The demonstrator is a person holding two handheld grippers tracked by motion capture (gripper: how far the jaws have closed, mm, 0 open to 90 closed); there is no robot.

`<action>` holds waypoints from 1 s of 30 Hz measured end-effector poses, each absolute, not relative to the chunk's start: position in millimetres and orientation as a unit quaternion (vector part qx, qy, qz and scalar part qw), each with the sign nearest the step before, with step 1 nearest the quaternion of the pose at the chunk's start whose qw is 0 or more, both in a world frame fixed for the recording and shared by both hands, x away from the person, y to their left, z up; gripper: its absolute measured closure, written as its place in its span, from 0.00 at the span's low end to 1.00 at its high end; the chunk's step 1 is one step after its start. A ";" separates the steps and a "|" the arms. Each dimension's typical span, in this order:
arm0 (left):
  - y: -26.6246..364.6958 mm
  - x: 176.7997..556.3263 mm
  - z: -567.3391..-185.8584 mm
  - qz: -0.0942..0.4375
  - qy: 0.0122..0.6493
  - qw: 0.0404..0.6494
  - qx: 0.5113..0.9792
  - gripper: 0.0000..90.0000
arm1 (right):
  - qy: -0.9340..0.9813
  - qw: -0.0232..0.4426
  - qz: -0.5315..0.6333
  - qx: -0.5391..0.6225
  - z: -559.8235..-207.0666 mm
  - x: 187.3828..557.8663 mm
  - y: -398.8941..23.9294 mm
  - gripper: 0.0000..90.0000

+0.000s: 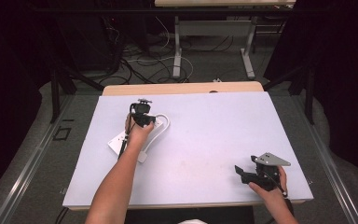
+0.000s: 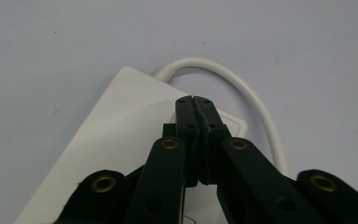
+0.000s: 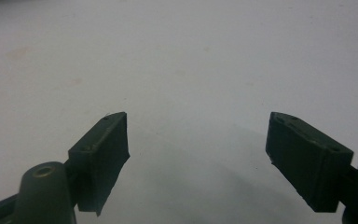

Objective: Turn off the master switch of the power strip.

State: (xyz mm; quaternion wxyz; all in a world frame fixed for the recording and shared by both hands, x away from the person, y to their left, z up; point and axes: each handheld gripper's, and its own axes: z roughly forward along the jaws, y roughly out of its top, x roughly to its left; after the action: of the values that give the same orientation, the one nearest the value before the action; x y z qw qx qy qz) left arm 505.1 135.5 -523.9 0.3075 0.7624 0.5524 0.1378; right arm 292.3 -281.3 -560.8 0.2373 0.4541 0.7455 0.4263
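A white power strip (image 1: 117, 143) lies on the left half of the pale table top (image 1: 205, 135), and its white cable (image 1: 166, 122) loops off its far end. My left gripper (image 1: 142, 117) points down over that far end. In the left gripper view its black jaws (image 2: 194, 101) are pressed together with nothing between them, just above the power strip (image 2: 116, 126) where the cable (image 2: 242, 88) leaves it. Whether the tips touch the strip I cannot tell. My right gripper (image 1: 243, 173) rests near the front right corner, its jaws (image 3: 198, 149) wide apart over bare table.
A white plug (image 1: 142, 157) lies beside the left forearm. The table's front edge (image 1: 182, 204) runs close to both arms. Beyond the far edge are another table's legs (image 1: 177, 51) and loose cables on the floor.
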 end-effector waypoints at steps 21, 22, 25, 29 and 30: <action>136.8 501.7 -519.6 0.143 0.548 0.302 0.766 0.94 | 0.744 0.236 0.428 0.455 -560.2 291.5 -281.2 0.23; 136.7 501.3 -519.1 0.143 0.547 0.303 0.767 0.92 | 0.744 0.235 0.429 0.456 -560.2 291.4 -281.1 0.23; 136.5 500.4 -517.9 0.144 0.544 0.306 0.768 0.87 | 0.744 0.237 0.429 0.454 -560.2 291.6 -281.3 0.23; 136.1 499.3 -517.3 0.136 0.546 0.308 0.767 0.82 | 0.746 0.239 0.428 0.451 -560.3 292.1 -281.8 0.23; 136.0 499.1 -517.1 0.135 0.546 0.310 0.767 0.80 | 0.744 0.240 0.429 0.452 -560.4 292.1 -281.5 0.23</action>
State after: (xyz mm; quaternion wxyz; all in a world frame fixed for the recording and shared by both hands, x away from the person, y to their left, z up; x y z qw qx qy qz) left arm 499.1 136.0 -517.1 0.3096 0.7667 0.5459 0.1353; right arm 292.1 -281.5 -560.4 0.2399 0.4522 0.7443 0.4289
